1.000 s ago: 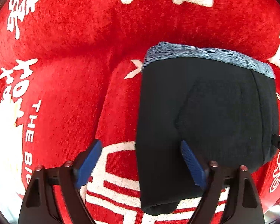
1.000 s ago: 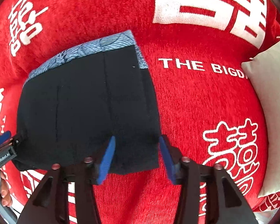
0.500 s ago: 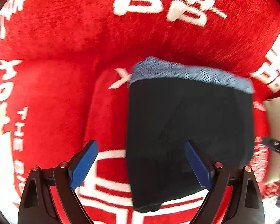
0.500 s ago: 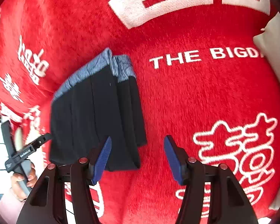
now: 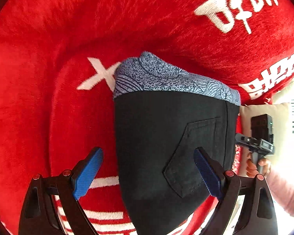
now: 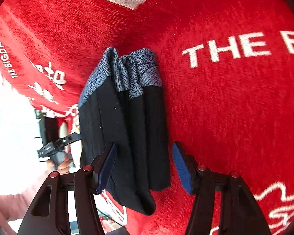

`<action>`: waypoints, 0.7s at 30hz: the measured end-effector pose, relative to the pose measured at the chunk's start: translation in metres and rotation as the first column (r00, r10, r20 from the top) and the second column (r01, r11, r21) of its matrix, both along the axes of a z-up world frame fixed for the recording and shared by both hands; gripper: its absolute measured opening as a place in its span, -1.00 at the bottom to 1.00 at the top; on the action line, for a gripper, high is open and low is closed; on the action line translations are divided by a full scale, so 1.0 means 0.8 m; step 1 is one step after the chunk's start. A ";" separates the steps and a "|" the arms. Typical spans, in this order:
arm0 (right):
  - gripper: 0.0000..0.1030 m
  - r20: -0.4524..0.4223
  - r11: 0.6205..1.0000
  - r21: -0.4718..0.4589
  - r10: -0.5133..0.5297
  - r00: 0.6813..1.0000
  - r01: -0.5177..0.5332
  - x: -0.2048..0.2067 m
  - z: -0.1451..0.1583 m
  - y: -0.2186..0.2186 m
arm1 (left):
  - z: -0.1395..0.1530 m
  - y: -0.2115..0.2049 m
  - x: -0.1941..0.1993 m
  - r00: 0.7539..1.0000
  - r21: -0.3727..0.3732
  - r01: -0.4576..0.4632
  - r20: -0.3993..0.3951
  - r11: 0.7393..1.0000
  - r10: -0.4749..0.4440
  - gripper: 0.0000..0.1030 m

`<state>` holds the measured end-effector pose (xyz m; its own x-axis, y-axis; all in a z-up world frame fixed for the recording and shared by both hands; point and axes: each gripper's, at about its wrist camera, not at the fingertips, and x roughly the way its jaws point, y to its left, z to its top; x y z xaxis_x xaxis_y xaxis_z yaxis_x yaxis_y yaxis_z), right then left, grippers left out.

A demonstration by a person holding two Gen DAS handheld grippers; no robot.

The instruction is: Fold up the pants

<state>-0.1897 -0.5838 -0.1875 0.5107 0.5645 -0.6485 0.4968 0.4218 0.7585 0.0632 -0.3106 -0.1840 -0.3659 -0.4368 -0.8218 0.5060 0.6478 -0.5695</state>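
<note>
Black pants [image 5: 166,137], folded into a compact stack with a blue-grey patterned waistband [image 5: 166,80] at the far end, lie on a red blanket [image 5: 49,78] printed with white characters and letters. A back pocket shows on the top layer in the left wrist view.

Left gripper [image 5: 148,173] tilts steeply down over the near end of the stack, jaws spread wide: 1 blue pad [image 5: 88,173] sits over bare blanket to the left, the other over the pocket, and neither presses the cloth. Right gripper [image 6: 145,169] also slants down, jaws partly apart and straddling the stack's near right edge; its pads grip nothing.

Each view catches the other gripper at the frame edge, held by a hand [image 5: 256,166] with a pink sleeve [image 5: 284,192]. Glare washes out those edges, so the surroundings there cannot be made out. The stack's near end is cut off by the left gripper's body, and a beige cushion [image 5: 280,121] is only partly seen.
</note>
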 end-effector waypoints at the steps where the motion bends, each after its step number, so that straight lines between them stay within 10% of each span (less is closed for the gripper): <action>1: 0.22 0.016 1.000 0.014 0.009 1.000 -0.009 0.002 -0.002 0.000 | -0.004 -0.003 0.000 1.000 -0.001 0.016 -0.010 1.000 -0.016 0.83; 7: 0.29 0.061 0.998 0.006 0.065 0.996 -0.065 0.027 -0.006 0.004 | -0.012 -0.025 -0.018 0.992 -0.014 0.124 -0.016 0.992 -0.124 0.83; 17: 0.23 -0.013 1.000 0.012 0.019 1.000 -0.018 0.011 -0.006 -0.011 | 0.000 -0.024 -0.031 0.998 0.019 0.044 0.043 0.999 -0.045 0.82; 21: -0.05 -0.048 1.000 0.002 -0.019 0.999 0.019 0.014 0.004 -0.004 | 0.013 -0.018 -0.033 0.995 0.025 0.026 0.092 0.999 -0.029 0.50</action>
